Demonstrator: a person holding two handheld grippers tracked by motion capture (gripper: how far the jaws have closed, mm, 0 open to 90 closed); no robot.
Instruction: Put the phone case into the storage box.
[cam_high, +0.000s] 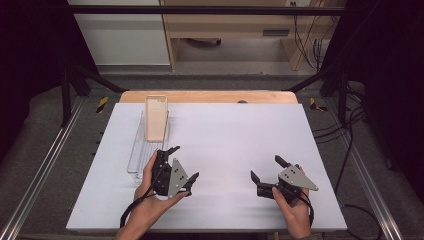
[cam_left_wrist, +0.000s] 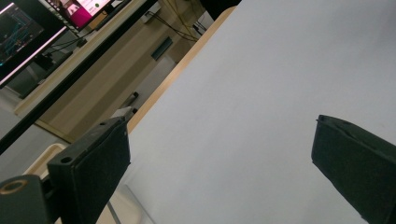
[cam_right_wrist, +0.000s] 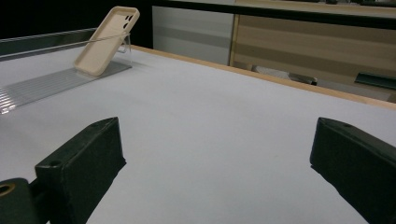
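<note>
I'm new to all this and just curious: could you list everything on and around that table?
Beige rounded plastic phone case: one, beige, propped tilted on the stand at the table's far left.
Clear ribbed plastic stand: one, transparent, lying along the left side of the table.
White table top: one, white with a wooden far edge.
Wooden desk: one, light wood, beyond the table.
Computer monitors: two, lit, on a desk in the left gripper view.
Left gripper: one, black, fingers apart, near the stand.
Right gripper: one, black, fingers apart, near right.
Hands: two, holding the grippers.
</note>
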